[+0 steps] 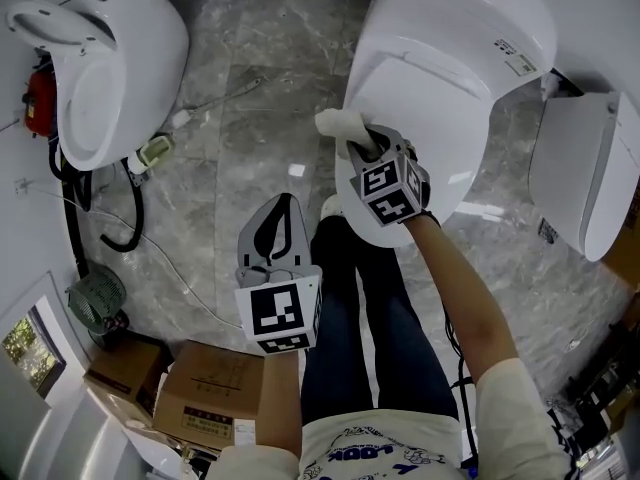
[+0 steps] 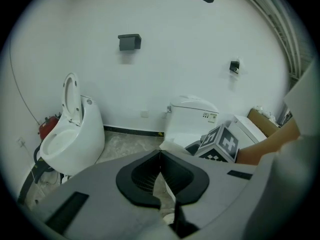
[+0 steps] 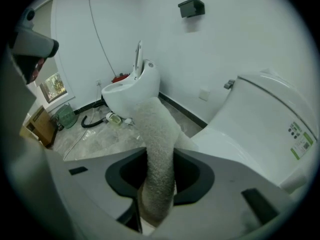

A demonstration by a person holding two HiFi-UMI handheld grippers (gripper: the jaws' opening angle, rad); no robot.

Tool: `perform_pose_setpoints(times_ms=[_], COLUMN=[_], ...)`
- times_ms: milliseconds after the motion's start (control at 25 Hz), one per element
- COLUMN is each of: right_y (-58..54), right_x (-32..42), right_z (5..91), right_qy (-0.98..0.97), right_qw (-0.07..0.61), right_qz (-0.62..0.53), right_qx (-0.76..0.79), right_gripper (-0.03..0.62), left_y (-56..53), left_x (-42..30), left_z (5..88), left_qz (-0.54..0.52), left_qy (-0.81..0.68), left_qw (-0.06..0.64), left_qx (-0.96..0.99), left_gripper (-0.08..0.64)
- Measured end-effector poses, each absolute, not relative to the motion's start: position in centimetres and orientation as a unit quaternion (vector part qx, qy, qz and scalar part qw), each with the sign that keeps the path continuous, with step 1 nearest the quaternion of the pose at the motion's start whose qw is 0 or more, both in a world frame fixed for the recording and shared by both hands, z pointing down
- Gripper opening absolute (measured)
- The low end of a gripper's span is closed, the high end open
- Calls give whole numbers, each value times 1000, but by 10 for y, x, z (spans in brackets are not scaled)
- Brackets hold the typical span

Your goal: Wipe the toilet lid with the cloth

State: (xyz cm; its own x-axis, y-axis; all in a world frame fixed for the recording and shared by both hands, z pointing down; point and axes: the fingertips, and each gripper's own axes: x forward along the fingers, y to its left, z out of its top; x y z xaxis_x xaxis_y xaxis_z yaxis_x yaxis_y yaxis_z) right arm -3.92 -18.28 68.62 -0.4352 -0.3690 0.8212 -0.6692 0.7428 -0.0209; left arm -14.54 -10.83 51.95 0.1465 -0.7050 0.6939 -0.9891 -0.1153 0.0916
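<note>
Resting closed, toilet lid looks hard and slick. Cloth, likely soft, limp and light, sits bunched at lid's near edge, gripped mid-fold by right claw, a sound hold. Left claw clenched on nothing, off lid.

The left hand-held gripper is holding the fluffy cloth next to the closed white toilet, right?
Not quite. The right hand-held gripper, not the left, holds the cloth next to the closed white toilet. The right gripper view shows its jaws shut on it. The left hand-held gripper holds nothing.
</note>
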Motion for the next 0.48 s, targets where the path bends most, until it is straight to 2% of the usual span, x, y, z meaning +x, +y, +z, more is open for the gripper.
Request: perform_pose_setpoints(times_ms=[480], right_y=[-159], right_x=[-47], right_z=[739], right_qy=[-805], right_qw=[499], right_qz=[161], right_qx=[277], right_gripper=[118], left_y=[-97], left_x=[-165], left_z=[536], left_qz=[255], left_qy=[-607], left_qw=[295], left_qx=[693], left_gripper=[5])
